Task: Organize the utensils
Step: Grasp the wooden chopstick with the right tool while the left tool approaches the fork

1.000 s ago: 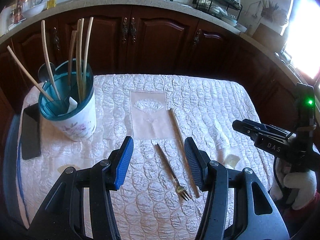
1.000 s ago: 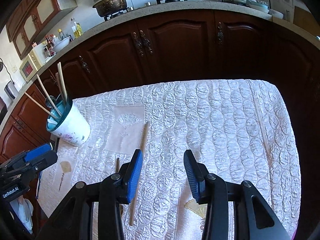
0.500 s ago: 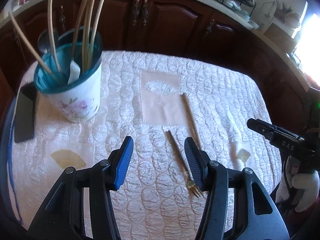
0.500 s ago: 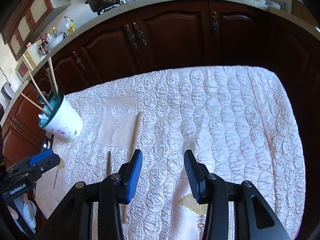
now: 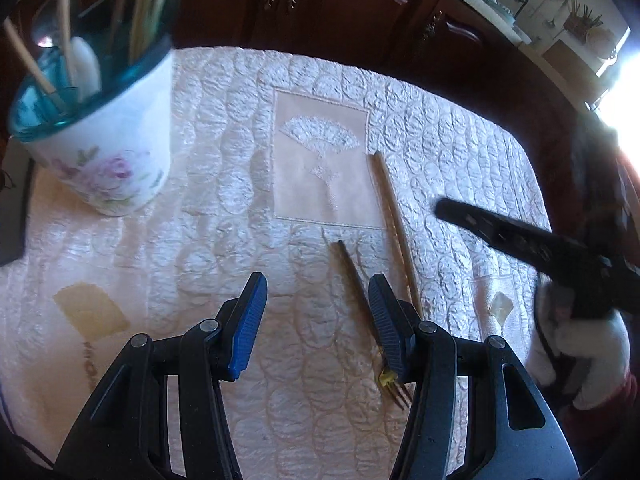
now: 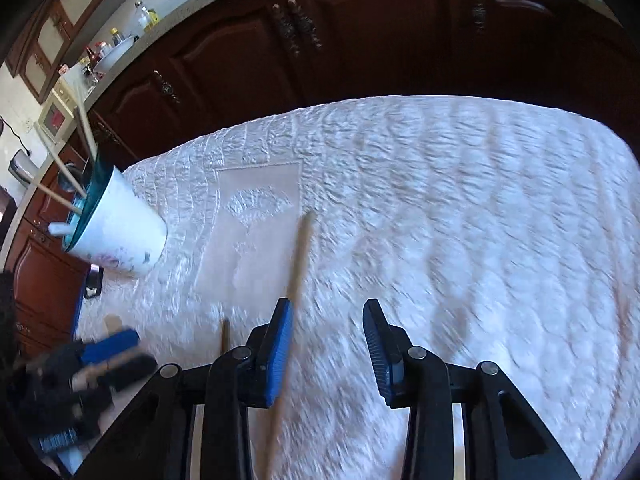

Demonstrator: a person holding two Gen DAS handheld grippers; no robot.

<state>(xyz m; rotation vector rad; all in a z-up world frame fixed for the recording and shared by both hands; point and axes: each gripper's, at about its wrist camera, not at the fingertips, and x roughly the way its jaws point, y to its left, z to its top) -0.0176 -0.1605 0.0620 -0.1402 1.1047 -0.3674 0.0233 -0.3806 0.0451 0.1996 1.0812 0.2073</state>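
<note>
A thin fork and a wooden chopstick lie side by side on the white quilted cloth. My left gripper is open and low over the cloth, its right finger next to the fork's handle. A white flowered holder with a teal rim stands at the left, with chopsticks and a spoon in it. In the right wrist view my right gripper is open, its left finger over the chopstick; the fork's handle and the holder lie left.
Dark wooden cabinets run behind the table. A dark phone lies at the cloth's left edge. My right gripper shows in the left wrist view, at the right. The right wrist view is blurred.
Both grippers have moved down and forward, closer to the fork and chopstick. The right gripper has swung left toward the chopstick. Both stay open.
</note>
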